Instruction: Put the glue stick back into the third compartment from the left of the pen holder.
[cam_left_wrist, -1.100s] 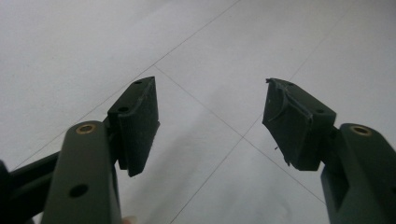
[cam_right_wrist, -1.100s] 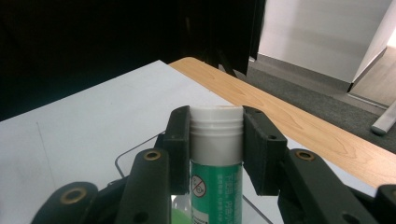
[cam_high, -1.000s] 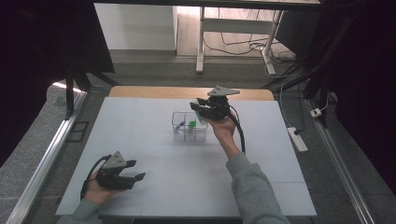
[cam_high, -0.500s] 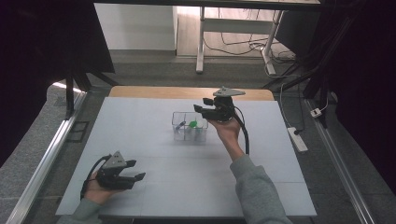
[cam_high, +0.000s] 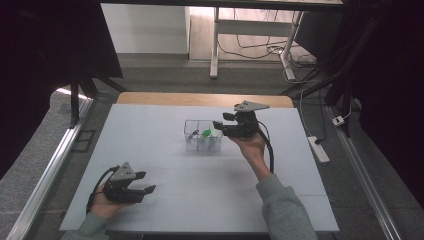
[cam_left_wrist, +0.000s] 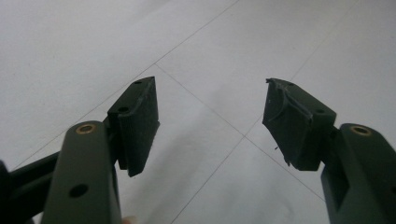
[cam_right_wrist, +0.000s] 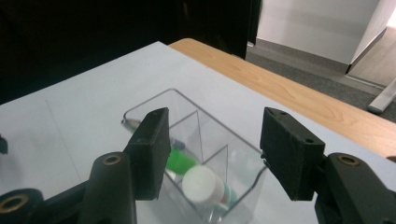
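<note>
Near the front left corner of the desk (cam_high: 165, 210), the left gripper (cam_high: 142, 188) rests low in the person's hand, its jaws standing wide apart with only bare white desk surface between them. No writing can be read on it.

Farther back, around the middle of the desk, stands a clear plastic organizer (cam_high: 203, 136) split into compartments. In the right gripper view a white-capped bottle (cam_right_wrist: 201, 185) and a green item (cam_right_wrist: 180, 161) lie inside it; no label is legible.

The right gripper (cam_high: 220, 124) hangs just beside the organizer's right side, toward the far edge. Its jaws have just been opening and hold nothing.
</note>
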